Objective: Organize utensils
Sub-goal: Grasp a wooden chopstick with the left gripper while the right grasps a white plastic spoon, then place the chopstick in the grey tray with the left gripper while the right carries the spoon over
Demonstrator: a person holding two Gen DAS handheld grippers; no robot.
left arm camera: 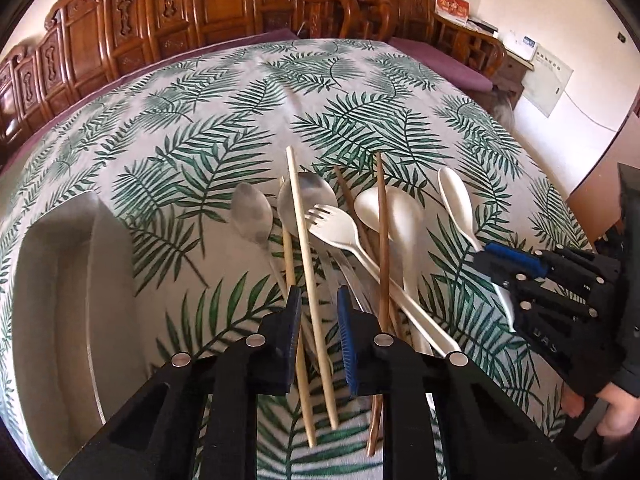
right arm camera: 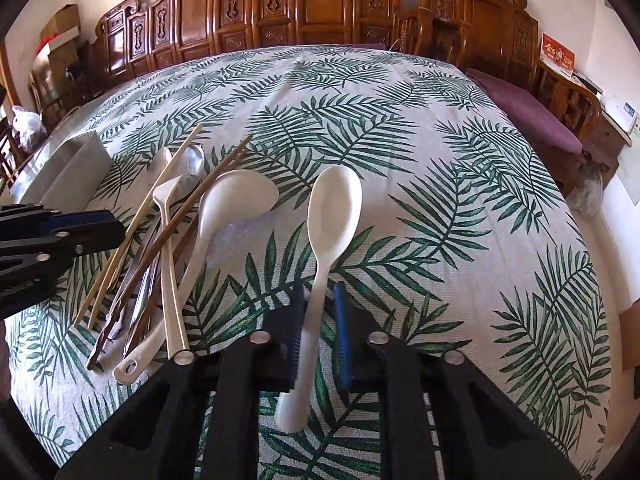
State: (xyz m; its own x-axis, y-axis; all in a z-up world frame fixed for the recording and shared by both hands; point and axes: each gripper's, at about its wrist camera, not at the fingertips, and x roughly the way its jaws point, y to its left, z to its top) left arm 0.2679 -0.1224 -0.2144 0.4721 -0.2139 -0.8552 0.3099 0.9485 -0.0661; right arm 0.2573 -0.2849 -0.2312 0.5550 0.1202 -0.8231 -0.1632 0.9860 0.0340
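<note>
Our left tongs point(left arm camera: 318, 308) straddle two pale chopsticks point(left arm camera: 306, 280) in the utensil pile on the leaf-print desk point(left arm camera: 200, 128); we cannot tell whether the pads press them. Our right tongs point(right arm camera: 318, 312) clench the handle of a white spoon point(right arm camera: 334, 208), its bowl pointing to twelve o'clock. The pile of metal spoons point(left arm camera: 252, 212), a white fork point(left arm camera: 334, 226) and brown chopsticks point(left arm camera: 383, 240) lies at nine o'clock of that spoon. A steel tray point(left arm camera: 60, 300) sits at nine o'clock of the pile.
</note>
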